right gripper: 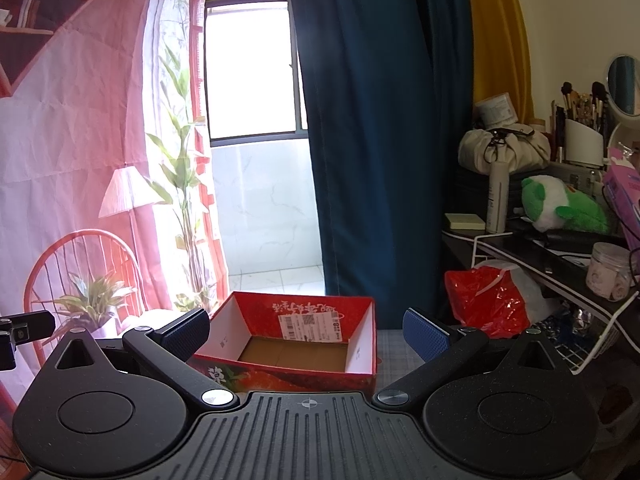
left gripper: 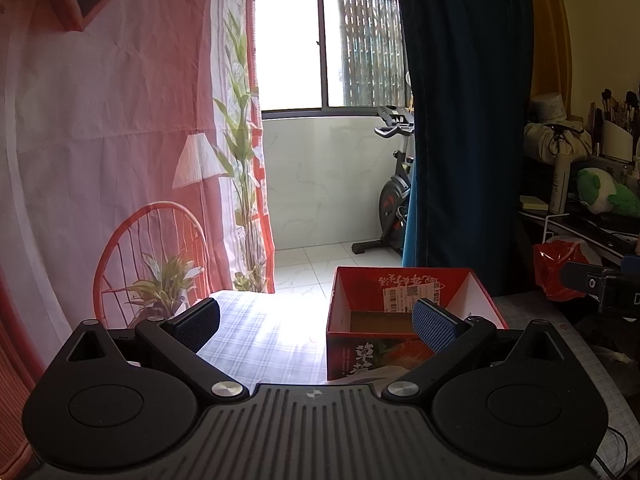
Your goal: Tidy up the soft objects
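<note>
Spread fingers [right gripper: 426, 336] partly hide the red box [right gripper: 294, 344].

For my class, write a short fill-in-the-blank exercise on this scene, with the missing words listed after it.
1. The red cardboard box on the table holds ____.
2. Both the left gripper and the right gripper have their fingers ____.
3. The plush toy on the side shelf is white and ____.
4. The curtain behind the box is dark ____.

Missing words: nothing; open; green; blue

Backlit by a blown-out window [left gripper: 294, 44], glare washing the bench [left gripper: 264, 332], fisheye-bent edges, dim foreground.
</note>
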### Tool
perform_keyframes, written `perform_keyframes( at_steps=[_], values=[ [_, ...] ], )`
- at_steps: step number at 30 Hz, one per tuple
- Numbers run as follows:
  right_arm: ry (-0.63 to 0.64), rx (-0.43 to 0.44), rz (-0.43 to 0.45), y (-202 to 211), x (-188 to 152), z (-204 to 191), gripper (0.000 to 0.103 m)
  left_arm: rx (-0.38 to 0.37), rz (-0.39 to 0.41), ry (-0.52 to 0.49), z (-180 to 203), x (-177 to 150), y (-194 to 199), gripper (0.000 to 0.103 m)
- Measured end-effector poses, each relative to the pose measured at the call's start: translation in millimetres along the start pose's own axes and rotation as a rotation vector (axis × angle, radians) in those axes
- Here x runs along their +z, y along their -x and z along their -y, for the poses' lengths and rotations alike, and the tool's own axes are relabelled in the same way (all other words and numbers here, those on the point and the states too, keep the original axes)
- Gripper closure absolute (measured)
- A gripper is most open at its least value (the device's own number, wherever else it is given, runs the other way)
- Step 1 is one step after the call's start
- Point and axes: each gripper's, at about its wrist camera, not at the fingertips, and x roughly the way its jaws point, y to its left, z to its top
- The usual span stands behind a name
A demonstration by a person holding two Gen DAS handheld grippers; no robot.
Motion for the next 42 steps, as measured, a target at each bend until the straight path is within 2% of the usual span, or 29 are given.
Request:
perform_keyframes(
  at_steps=[10, 23, 26, 33, 37, 42],
  values=[
    [-0.077, 0.073, 0.104, -15.6, -41.5, 21.7, 0.0, -0.007, -0.024, 0.048, -3.2, -26.3, -36.7, 0.0],
    [-0.085, 0.069, -0.02, -65.9, -108.2, 22.3, 0.0, 0.022, -0.049, 0.039, -0.1, -72.0, -83.6, 0.0],
    [-0.088, 0.111, -0.063, -73.6, -120.6, 21.5, 0.0, 0.005, -0.086, 0.04, -2.9, -81.3, -94.0, 0.0],
    [-0.091, 0.099, -0.129, -84.8, -142.6, 20.0, 0.0, -0.031, -0.154, 0.031, -5.6, -103.8, -109.8, 0.0],
    [-0.067, 0.069, -0.135, -85.4, -153.5, 18.5, 0.0, -0.043, -0.183, 0.017, -6.1, -114.3, -114.8, 0.0],
    [-0.047, 0.071, -0.179, -90.3, -163.7, 17.6, 0.001, -0.108, -0.215, 0.045, -11.5, -125.8, -122.0, 0.0]
  ],
)
